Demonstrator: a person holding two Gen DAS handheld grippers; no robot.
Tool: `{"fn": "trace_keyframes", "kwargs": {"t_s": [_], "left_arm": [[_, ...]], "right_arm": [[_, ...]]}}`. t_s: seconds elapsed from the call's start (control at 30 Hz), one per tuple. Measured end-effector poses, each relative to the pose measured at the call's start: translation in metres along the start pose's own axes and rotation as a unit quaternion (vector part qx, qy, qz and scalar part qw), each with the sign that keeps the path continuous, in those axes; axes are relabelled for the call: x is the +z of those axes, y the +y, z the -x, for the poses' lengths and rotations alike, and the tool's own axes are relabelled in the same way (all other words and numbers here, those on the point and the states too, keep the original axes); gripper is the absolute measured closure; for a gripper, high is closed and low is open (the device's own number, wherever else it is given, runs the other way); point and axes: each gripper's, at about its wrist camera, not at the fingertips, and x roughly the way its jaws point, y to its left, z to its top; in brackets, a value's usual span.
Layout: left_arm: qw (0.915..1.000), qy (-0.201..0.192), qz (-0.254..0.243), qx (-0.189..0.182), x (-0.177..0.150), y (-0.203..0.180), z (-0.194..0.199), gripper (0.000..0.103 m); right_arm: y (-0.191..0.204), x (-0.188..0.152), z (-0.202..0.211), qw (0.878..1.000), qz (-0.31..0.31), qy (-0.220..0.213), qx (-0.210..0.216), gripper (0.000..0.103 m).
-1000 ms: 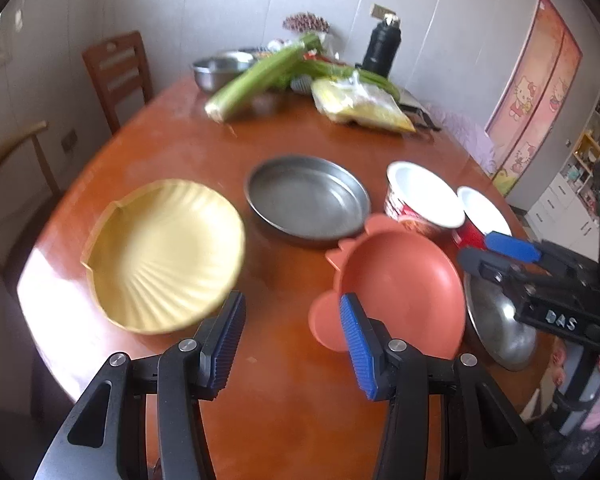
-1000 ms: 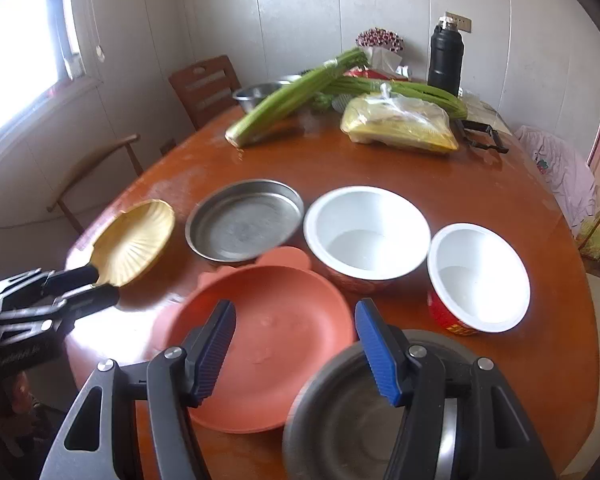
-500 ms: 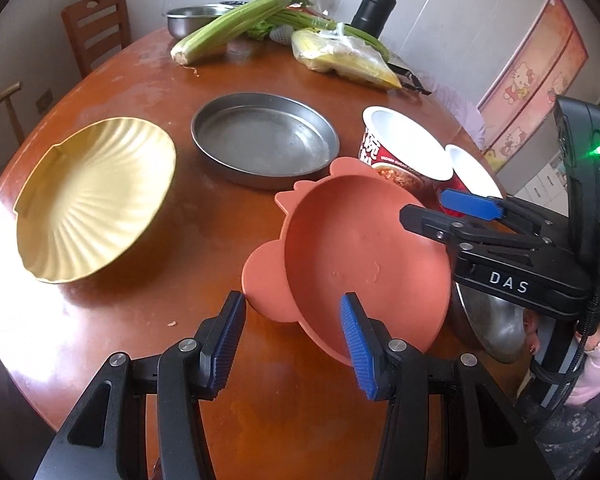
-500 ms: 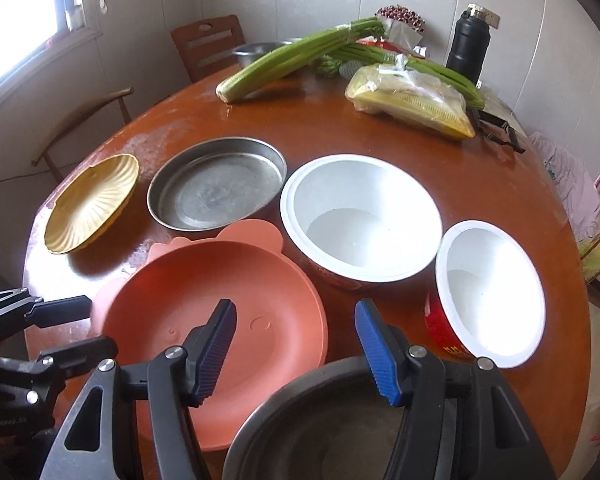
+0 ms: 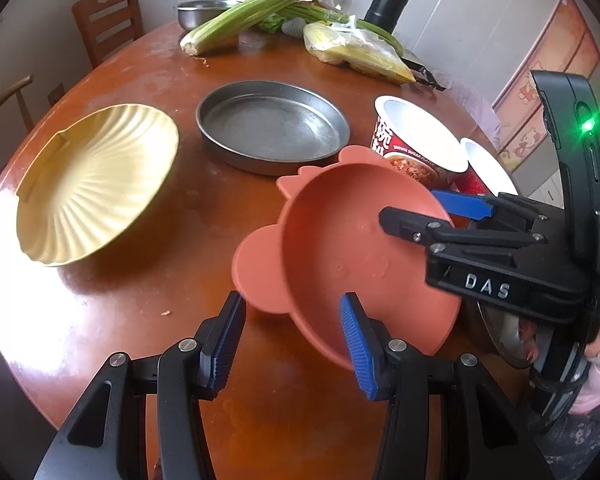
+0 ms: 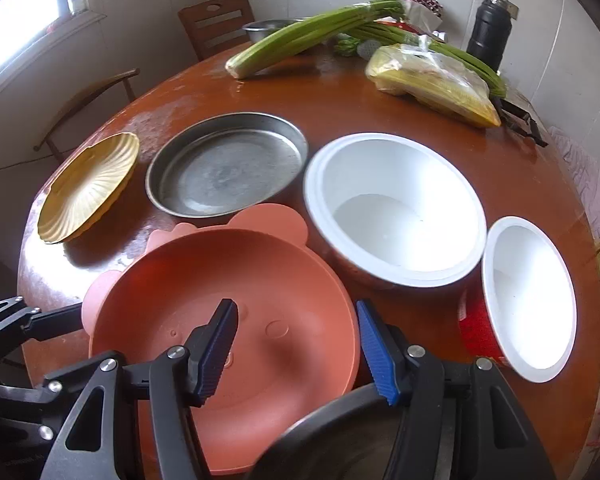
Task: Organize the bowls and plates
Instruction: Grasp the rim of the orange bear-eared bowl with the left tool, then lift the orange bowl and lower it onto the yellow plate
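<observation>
The right gripper [image 6: 296, 344] is spread wide, its fingers [image 5: 464, 204] straddling the near rim of the terracotta bear-eared plate [image 6: 220, 292] without closing (nothing is gripped). The left gripper [image 5: 288, 340] is parted too, poised at the plate's opposite edge. The plate is seen tilted on the worktop [image 5: 148, 280], beside the steel pan [image 5: 272, 124] and white bowl [image 6: 396, 208].

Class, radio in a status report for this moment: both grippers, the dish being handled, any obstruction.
Left gripper open at orange bear-eared plate. Right gripper open, straddling that plate's far rim. Plate tilted, overlapping round steel bowl. Large white paper bowl close beside.
</observation>
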Motion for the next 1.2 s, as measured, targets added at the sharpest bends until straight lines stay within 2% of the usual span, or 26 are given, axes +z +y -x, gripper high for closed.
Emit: {"fn": "trace_keyframes", "kwargs": {"t_s": [0.27,0.43,0.6,0.9,1.2], "left_arm": [[0.9997,-0.001,0.002,0.023,-0.002,0.010,-0.001,0.053],[0.9999,-0.002,0.005,0.016,-0.005,0.019,0.002,0.064],[0.9998,-0.009,0.011,0.013,-0.009,0.024,0.006,0.064],[0.9996,-0.025,0.012,0.004,-0.009,0.027,0.022,0.064],[0.9986,-0.046,0.023,0.011,-0.007,0.036,0.042,0.064]], "right_arm": [[0.016,-0.002,0.002,1.000,0.007,0.002,0.021,0.042],[0.030,-0.007,0.005,0.999,0.014,0.000,0.030,0.042],[0.041,-0.014,0.009,1.000,0.011,-0.009,0.026,0.042],[0.040,-0.023,0.024,0.998,-0.025,-0.031,0.047,0.043],[0.055,-0.010,0.043,0.998,-0.010,-0.053,0.045,0.043]]}}
